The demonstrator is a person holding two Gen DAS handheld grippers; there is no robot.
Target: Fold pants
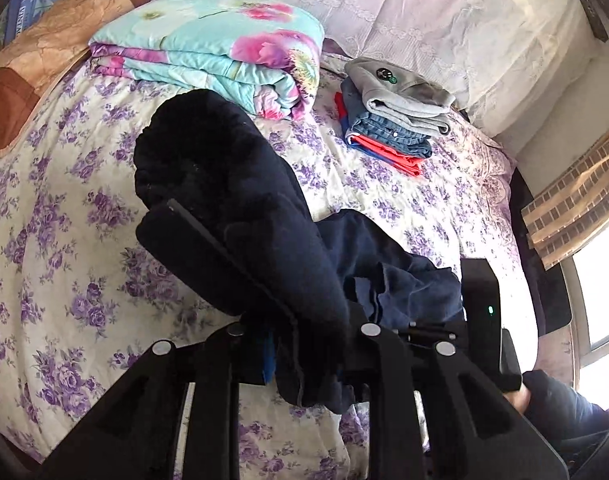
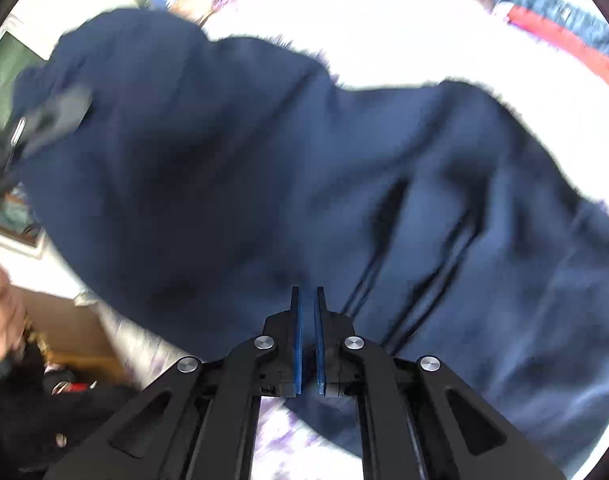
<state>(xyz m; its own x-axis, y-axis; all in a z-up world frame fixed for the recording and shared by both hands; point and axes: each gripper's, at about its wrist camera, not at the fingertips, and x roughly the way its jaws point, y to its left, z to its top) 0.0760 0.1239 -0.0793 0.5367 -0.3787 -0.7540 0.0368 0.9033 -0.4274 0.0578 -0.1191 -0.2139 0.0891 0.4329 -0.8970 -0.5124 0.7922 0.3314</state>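
The dark navy pants (image 1: 240, 184) hang bunched from my left gripper (image 1: 304, 304), which is shut on a thick fold that drapes over and hides its fingertips. The rest of the garment trails down to the right onto the bed. In the right wrist view the pants (image 2: 304, 180) spread wide and blurred across the picture. My right gripper (image 2: 308, 292) hovers just over the fabric, its blue pads nearly together with nothing between them. At the left edge of that view, a blurred black shape holds up the raised end of the pants.
The bed's purple-flowered sheet (image 1: 64, 240) lies under everything. A folded turquoise floral quilt (image 1: 208, 52) and a brown pillow (image 1: 36, 72) lie at the back left. A stack of folded clothes (image 1: 392, 116) sits at the back right. A window (image 1: 600, 280) is at the right.
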